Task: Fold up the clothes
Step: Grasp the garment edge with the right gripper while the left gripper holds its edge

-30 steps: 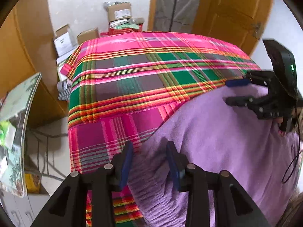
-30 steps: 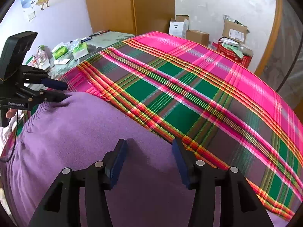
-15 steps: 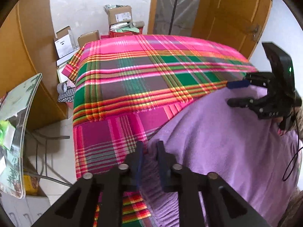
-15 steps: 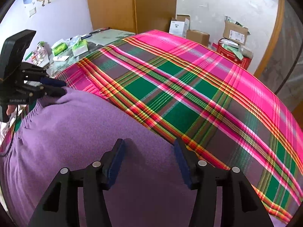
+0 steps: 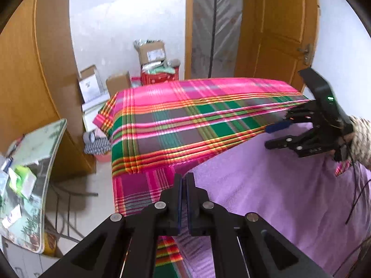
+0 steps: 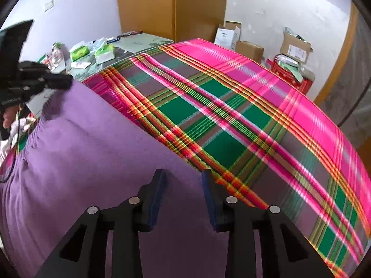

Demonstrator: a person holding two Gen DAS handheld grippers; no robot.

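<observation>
A purple knit garment (image 5: pixel 266 199) lies spread on a table covered by a pink and green plaid cloth (image 5: pixel 185 120). My left gripper (image 5: pixel 184 181) is shut on the garment's ribbed edge at the cloth's near left corner; in the right wrist view this left gripper (image 6: pixel 59 81) pinches the far corner of the purple garment (image 6: pixel 81 162). My right gripper (image 6: pixel 184 181) is open, its fingers resting on the fabric beside the garment's edge, where purple meets the plaid cloth (image 6: pixel 231 120). In the left wrist view the right gripper (image 5: pixel 273 134) shows open at the garment's far edge.
A glass-topped side table (image 5: pixel 34 162) with packets stands left of the plaid table. Cardboard boxes (image 5: pixel 153 53) and a red container (image 5: pixel 160 78) sit by the far wall. A wooden door (image 5: pixel 278 34) and wardrobe (image 6: pixel 171 7) border the room.
My left gripper has closed on the garment's ribbed edge and lifted it a little. The right gripper stays open over the fabric, its gap slightly narrower.
</observation>
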